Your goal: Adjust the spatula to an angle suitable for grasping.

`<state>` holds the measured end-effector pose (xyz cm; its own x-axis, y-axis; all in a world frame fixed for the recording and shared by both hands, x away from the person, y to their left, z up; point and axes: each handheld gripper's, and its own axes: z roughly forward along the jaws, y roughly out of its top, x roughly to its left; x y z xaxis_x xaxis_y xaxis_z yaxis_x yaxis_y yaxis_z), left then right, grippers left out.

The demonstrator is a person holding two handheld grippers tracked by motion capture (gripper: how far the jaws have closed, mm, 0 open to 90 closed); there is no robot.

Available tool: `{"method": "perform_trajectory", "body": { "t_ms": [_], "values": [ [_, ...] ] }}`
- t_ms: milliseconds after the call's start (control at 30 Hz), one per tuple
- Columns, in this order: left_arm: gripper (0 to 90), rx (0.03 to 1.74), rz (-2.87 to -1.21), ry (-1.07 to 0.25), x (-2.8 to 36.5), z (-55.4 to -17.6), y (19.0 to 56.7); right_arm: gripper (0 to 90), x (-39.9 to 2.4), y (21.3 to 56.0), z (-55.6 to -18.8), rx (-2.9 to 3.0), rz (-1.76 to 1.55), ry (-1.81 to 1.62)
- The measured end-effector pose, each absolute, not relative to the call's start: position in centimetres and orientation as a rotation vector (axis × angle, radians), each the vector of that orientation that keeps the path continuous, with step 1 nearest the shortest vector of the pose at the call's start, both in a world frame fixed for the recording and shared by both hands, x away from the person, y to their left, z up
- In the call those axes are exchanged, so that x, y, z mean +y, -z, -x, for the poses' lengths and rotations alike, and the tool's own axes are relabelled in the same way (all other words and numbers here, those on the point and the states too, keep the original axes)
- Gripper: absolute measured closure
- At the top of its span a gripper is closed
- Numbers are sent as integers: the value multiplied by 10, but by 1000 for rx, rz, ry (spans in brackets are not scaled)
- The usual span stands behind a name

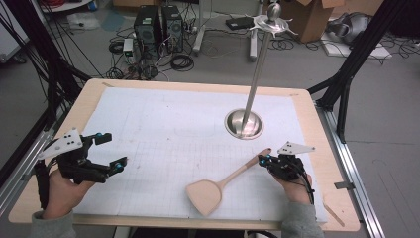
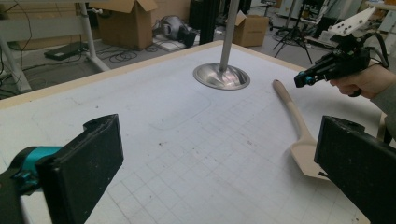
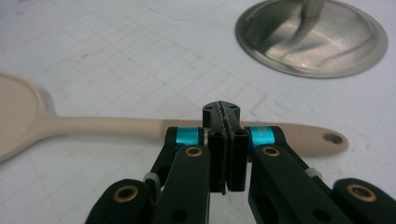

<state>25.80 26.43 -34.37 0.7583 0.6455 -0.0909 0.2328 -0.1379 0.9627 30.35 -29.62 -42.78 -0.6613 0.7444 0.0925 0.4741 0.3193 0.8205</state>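
Pale wooden spatula (image 3: 116, 126): blade cut off at the left edge of the right gripper view, mid-handle hidden behind closed black fingers (image 3: 226, 140). Round steel stand base (image 3: 312, 36) clipped by that view's top edge, its pole blurred. In left gripper view, blade's lower corner hidden behind lower-right finger.

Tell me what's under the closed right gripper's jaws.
The handle of the pale wooden spatula crosses behind the shut right gripper, lying on the white grid mat. The stretch directly behind the jaws is covered.
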Motion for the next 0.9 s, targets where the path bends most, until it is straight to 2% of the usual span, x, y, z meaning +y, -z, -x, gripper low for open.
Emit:
{"method": "perform_trajectory", "body": {
  "t_ms": [367, 900],
  "values": [
    [17, 697, -1706, -411, 265, -258, 343, 900, -307, 441, -309, 2289, -1138, -1218],
    [17, 705, -1705, -412, 270, -255, 344, 900, -292, 450, -317, 2356, -1100, -1158]
  ]
}}
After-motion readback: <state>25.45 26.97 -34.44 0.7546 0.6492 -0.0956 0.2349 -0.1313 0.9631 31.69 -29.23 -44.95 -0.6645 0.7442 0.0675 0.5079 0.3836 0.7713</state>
